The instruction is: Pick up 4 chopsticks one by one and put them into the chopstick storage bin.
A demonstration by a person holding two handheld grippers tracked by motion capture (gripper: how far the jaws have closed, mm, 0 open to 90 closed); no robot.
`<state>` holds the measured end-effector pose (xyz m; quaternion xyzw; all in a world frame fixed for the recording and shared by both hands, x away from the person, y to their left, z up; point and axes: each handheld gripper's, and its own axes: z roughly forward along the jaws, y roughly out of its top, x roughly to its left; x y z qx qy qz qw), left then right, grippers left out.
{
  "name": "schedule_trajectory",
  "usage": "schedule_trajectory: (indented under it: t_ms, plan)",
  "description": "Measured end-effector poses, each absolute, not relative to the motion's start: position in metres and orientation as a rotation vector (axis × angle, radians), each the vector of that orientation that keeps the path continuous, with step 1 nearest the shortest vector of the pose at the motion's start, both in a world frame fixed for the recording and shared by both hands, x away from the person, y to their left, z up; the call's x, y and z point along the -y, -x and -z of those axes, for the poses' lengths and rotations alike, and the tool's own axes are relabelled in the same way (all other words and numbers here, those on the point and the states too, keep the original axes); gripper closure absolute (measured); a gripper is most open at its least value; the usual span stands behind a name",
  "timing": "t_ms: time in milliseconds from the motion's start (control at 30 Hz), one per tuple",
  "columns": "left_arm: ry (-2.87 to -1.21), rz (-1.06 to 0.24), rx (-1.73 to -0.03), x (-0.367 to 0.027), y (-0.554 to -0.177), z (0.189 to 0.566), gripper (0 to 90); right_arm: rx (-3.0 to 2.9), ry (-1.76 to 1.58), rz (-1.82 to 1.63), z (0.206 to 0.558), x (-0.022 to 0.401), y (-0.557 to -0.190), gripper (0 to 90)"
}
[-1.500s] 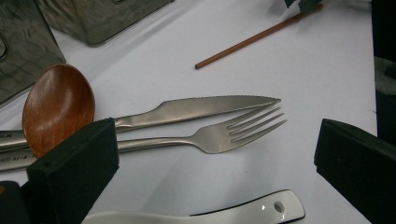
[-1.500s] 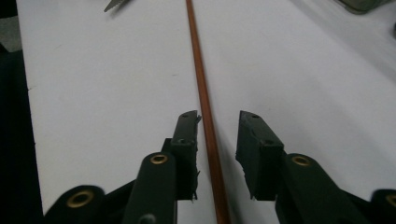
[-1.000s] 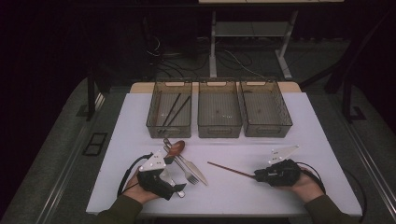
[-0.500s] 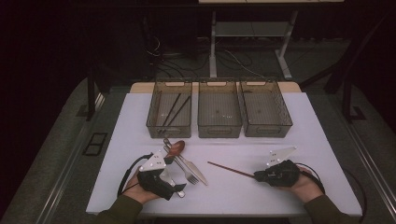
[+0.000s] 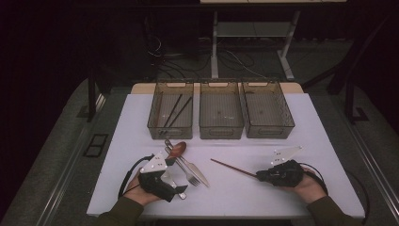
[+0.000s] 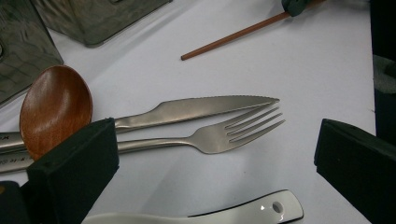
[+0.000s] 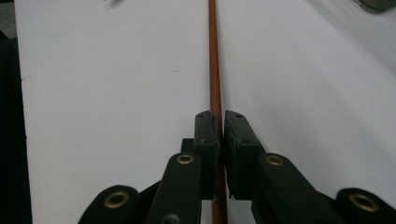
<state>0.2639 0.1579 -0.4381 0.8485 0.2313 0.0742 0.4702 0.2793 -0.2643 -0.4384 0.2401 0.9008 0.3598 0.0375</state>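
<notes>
A reddish-brown chopstick (image 5: 233,168) (image 7: 214,60) lies on the white table (image 5: 291,122), and my right gripper (image 5: 260,177) (image 7: 221,116) is shut on its near end. My left gripper (image 5: 175,182) (image 6: 215,140) stands open, low over a pile of cutlery. That pile holds a wooden spoon (image 6: 56,105), a steel knife (image 6: 196,109), a steel fork (image 6: 224,135) and a white spoon handle (image 6: 261,212). The fork's tines lie in the gap between the left jaws, and neither pad touches them. The chopstick's far tip (image 6: 191,53) points toward the pile.
Three smoky plastic bins stand in a row at the table's far side: left (image 5: 171,84), middle (image 5: 221,136), right (image 5: 268,84). The left bin holds two dark chopsticks (image 5: 178,109). Bare table lies between the bins and my hands.
</notes>
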Motion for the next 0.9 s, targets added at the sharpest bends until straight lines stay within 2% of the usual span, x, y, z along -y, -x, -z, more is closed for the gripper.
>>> schedule_trajectory:
  t_ms: [900]
  plan:
    - [-2.084,-0.180,-0.563,-0.158,-0.264,0.438,0.0,-2.622,-0.766,-1.333,0.413,0.278,-0.279,84.2]
